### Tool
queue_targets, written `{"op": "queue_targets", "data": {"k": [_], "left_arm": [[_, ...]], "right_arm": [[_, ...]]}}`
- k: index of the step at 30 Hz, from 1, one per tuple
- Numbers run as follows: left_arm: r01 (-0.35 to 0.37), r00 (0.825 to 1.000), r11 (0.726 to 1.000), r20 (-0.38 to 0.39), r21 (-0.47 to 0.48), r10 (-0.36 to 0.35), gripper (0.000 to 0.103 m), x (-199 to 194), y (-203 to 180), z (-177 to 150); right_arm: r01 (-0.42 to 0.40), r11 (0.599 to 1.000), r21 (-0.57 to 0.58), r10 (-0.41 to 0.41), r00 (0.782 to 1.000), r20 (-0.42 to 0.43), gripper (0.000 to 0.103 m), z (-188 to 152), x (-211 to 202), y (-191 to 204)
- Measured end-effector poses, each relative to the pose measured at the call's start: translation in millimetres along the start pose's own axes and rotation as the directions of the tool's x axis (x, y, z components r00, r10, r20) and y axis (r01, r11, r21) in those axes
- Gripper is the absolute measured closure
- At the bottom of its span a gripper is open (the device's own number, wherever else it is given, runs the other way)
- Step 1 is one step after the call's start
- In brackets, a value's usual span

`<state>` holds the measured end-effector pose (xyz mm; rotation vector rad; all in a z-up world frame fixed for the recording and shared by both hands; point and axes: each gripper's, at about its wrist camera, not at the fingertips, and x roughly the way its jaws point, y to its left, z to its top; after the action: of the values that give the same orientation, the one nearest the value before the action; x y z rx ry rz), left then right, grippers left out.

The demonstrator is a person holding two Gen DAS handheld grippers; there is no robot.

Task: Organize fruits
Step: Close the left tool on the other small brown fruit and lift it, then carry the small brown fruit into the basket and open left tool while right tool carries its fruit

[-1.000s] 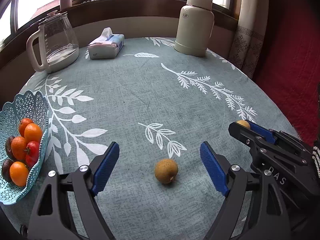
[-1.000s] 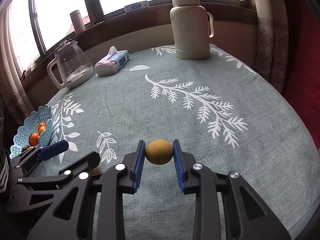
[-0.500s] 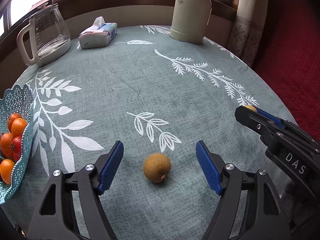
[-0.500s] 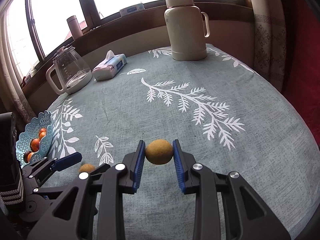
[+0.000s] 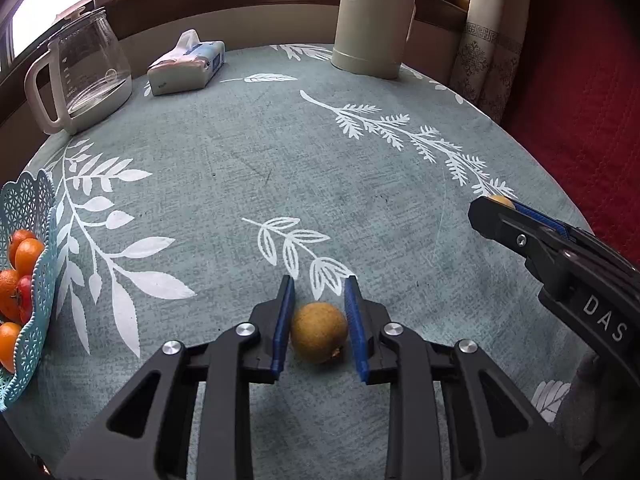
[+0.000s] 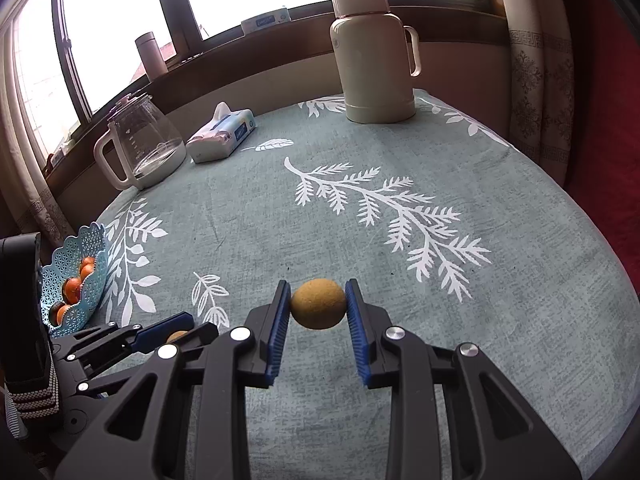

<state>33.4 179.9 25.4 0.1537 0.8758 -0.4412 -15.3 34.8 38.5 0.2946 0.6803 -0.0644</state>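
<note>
In the left wrist view my left gripper is shut on a round brown fruit that rests on the teal leaf-print tablecloth; both blue pads touch its sides. My right gripper is shut on a second brown fruit, held a little above the cloth. That gripper's fingers enter the left wrist view from the right. A turquoise lace-pattern basket with several oranges stands at the table's left edge, also visible as the basket in the right wrist view.
Along the far side of the round table stand a glass kettle, a tissue pack and a cream thermos. A red cushion and a curtain border the table's right side. Windows run behind.
The left gripper moved forward over the brown fruit and its jaws went from wide open to shut on it. The right gripper kept its fruit and hardly moved.
</note>
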Motion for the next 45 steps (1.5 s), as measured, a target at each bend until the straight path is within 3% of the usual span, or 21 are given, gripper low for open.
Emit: {"op": "queue_targets", "data": {"k": [18, 28, 37, 45], "left_arm": [[0.007, 0.998, 0.999, 0.062, -0.044, -0.004, 0.077, -20, 12, -3], [-0.033, 0.990, 0.995, 0.130, -0.090, 0.045, 0.077, -51, 33, -2], [-0.126, 0.967, 0.975, 0.197, -0.182, 0.162, 0.077, -87, 77, -2], [-0.204, 0.937, 0.936, 0.219, -0.286, 0.271, 0.077, -114, 123, -13]], "right_arm": [[-0.003, 1.000, 0.000, 0.003, 1.000, 0.002, 0.075, 0, -1, 0], [-0.024, 1.000, -0.016, 0.024, 1.000, 0.001, 0.075, 1, -1, 9], [-0.075, 0.995, -0.065, 0.075, 0.997, -0.001, 0.075, 3, 0, 35], [-0.115, 0.988, -0.108, 0.114, 0.993, -0.010, 0.075, 4, 3, 62]]}}
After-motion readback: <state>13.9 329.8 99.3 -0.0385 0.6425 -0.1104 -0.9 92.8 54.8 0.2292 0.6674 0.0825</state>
